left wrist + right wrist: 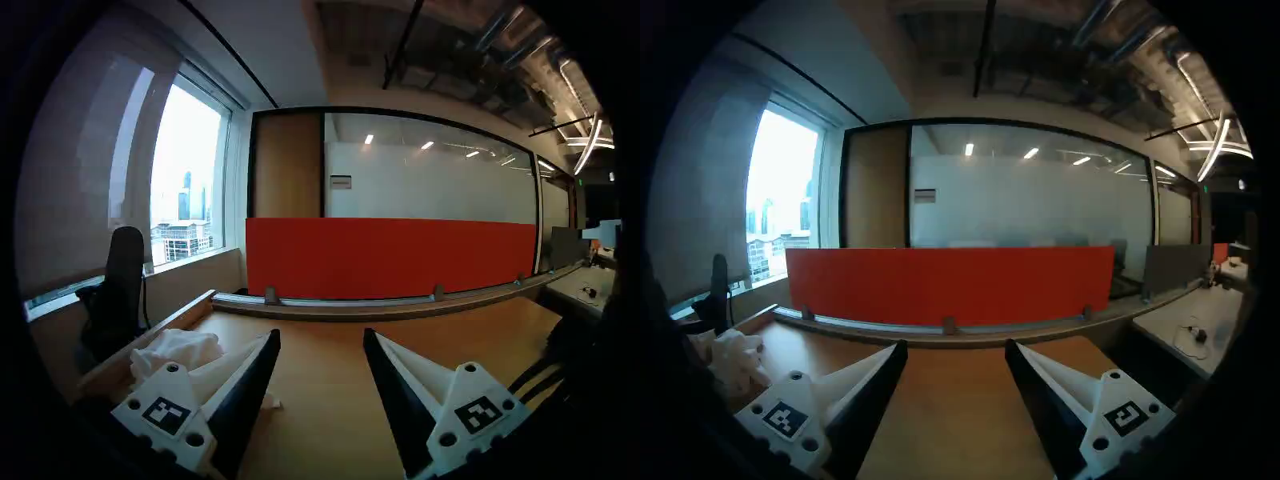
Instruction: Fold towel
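Note:
A crumpled white towel (178, 352) lies on the wooden desk (336, 376) at the left, partly behind my left gripper's left finger (240, 384). My left gripper (320, 340) stands open above the desk with nothing between its fingers. In the right gripper view the same white towel (732, 356) is bunched at the far left of the desk (960, 400), beside the left finger. My right gripper (956, 348) is open too, holding nothing, to the right of the towel.
A red divider panel (384, 256) stands along the desk's far edge, with a glass wall behind it. A black office chair (120, 296) is at the left by the window. Another desk (1192, 320) with a cable lies to the right.

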A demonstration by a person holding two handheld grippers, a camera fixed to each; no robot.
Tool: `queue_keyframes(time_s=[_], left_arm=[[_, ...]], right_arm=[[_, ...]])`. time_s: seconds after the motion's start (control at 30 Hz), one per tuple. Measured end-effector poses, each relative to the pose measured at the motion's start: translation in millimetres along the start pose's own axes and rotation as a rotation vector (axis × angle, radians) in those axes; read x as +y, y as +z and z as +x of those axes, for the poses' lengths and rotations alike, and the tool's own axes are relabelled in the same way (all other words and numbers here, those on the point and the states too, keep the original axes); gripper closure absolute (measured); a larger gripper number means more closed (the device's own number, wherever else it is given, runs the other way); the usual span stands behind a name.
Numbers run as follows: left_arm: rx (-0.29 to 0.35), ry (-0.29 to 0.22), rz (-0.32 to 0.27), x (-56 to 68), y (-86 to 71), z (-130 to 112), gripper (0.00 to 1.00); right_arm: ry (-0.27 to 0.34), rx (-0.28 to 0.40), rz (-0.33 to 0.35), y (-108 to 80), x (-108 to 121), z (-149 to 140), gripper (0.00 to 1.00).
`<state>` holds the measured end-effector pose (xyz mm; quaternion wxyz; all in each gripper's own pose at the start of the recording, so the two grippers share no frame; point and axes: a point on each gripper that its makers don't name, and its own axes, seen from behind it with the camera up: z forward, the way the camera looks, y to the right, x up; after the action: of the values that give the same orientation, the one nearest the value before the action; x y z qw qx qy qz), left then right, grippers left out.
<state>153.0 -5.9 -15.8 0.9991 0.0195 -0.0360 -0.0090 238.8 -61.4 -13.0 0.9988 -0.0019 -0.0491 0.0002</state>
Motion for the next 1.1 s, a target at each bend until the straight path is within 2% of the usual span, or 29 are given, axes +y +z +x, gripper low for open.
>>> queue_keyframes(time_s=[0.3, 0.4, 0.63, 0.9, 1.1], left_arm=[[0.004, -0.013, 0.008, -4.9, 1.9, -43.1, 0.24], [0.019, -0.022, 0.007, -8.0, 4.8, -54.1, 0.24], [0.038, -0.007, 0.010, -13.2, 11.2, -86.9, 0.24], [0.041, 0.013, 0.005, -10.4, 17.9, -127.8, 0.24], [0.056, 0.023, 0.006, -7.3, 22.4, -139.3, 0.24]], right_arm=[[0.004, 0.010, 0.001, 5.4, -12.0, -10.1, 0.06], [0.005, 0.015, -0.001, 7.6, -14.3, -17.3, 0.06], [0.002, 0.011, -0.004, 11.1, -16.9, -44.5, 0.06], [-0.014, -0.025, -0.016, 16.8, -14.6, -80.7, 0.06], [-0.020, -0.036, -0.025, 20.8, -12.4, -94.4, 0.06]])
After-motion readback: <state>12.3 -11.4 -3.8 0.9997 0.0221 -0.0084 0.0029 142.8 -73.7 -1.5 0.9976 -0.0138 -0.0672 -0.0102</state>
